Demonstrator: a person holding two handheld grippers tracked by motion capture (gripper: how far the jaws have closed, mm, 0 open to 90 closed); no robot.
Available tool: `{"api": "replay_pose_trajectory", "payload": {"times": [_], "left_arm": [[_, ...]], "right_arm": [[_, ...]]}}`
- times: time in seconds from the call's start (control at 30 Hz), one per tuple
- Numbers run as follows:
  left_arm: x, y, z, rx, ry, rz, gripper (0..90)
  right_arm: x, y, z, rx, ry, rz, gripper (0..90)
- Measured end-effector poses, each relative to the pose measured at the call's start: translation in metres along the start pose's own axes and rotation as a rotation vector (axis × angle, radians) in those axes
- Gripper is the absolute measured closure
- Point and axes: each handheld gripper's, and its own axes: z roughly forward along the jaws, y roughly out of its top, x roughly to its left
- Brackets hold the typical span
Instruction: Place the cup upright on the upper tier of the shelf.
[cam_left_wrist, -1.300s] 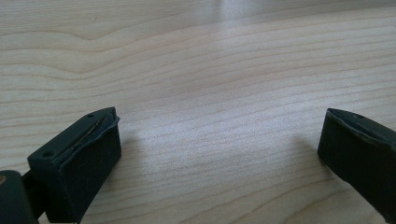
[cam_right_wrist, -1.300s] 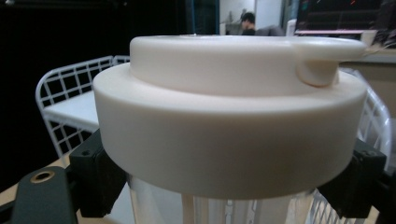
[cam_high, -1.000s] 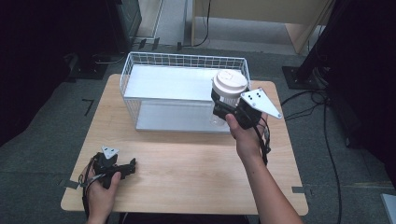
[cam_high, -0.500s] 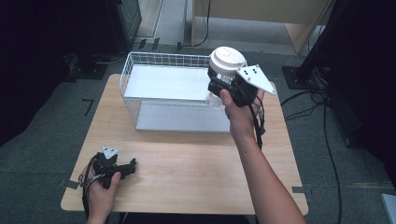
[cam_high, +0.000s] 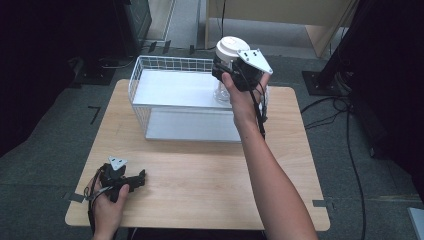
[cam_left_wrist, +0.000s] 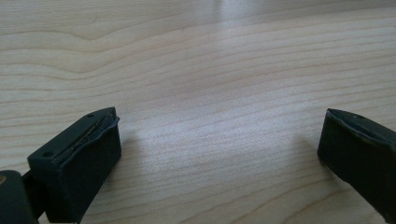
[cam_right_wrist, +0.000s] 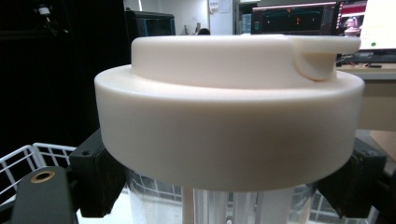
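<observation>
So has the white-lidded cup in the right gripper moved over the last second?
Yes. The cup has gone away from the person, from the wire basket's near right corner to its far right corner.

I can read no text, label, brand or number anywhere. The cup's lid (cam_right_wrist: 229, 107) in my right gripper is plain cream, with nothing printed on it. The screens (cam_right_wrist: 294, 18) far behind it show coloured lines and shapes too small and blurred for me to make out any words or figures.
</observation>
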Motion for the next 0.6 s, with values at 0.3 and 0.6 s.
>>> {"api": "replay_pose_trajectory", "payload": {"times": [0.3,0.6], "left_arm": [[0.0,0.0,0.0,0.004,-0.002,0.003,0.0],[0.0,0.0,-0.001,0.003,-0.002,0.007,0.0]], "right_arm": [[0.002,-0.002,0.017,-0.007,-0.025,-0.023,15.0],[0.003,-0.005,0.013,-0.004,0.0,-0.049,13.3]]}}
